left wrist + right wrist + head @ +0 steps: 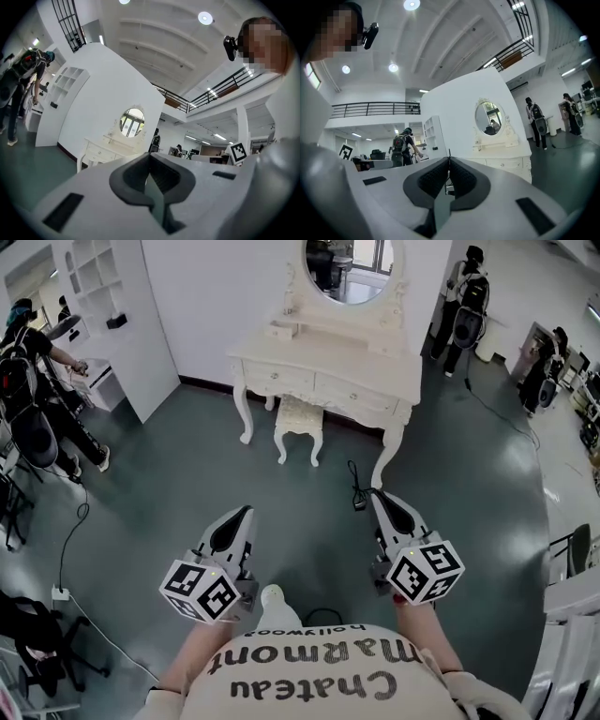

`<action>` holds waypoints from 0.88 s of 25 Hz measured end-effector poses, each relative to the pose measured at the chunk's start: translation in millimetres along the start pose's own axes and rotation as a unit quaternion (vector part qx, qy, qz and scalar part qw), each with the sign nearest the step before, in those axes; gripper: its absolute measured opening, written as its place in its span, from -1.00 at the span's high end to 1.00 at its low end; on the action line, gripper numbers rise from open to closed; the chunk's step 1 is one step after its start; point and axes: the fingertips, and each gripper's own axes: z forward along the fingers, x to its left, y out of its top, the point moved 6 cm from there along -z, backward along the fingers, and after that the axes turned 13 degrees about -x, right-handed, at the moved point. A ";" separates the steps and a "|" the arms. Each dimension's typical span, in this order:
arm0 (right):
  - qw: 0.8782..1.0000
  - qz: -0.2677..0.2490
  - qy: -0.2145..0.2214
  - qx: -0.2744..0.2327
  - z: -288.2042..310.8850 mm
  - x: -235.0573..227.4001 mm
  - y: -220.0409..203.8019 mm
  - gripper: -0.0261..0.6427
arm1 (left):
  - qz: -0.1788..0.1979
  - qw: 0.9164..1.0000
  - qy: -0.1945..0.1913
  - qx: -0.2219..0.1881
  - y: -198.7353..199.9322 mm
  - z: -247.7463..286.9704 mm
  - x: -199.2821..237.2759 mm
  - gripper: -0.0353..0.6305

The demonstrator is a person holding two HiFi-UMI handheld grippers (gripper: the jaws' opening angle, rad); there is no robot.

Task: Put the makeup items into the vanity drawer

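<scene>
A cream vanity table [323, 371] with an oval mirror [348, 268] stands against the white wall ahead, its drawers [279, 381] shut. The same vanity table [101, 151] shows small in the left gripper view, and as the vanity table [506, 161] in the right gripper view. No makeup items are visible from here. My left gripper [246, 513] and right gripper [376, 494] are held low over the dark floor, well short of the vanity. Both are shut, jaws pressed together with nothing between them.
A small cream stool [299, 423] is tucked under the vanity. A black cable [357, 488] lies on the floor near its right leg. A white shelf unit [112, 306] stands at left. People with backpacks [28, 381] [466, 301] stand at both sides.
</scene>
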 end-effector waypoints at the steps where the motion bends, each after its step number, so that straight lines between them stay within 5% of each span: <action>1: 1.000 0.013 -0.004 -0.001 2.1 -5.9 -2.0 0.83 | -0.004 1.000 0.000 0.001 -2.7 5.2 2.1 0.87; 6: 0.998 0.058 -0.032 0.007 24.6 -37.9 -14.0 0.83 | -0.006 1.000 -0.024 0.016 -18.9 45.5 12.0 0.87; 22: 0.998 0.049 -0.031 0.024 181.1 -62.0 -23.9 0.83 | -0.010 0.998 -0.056 0.028 10.6 157.8 116.9 0.87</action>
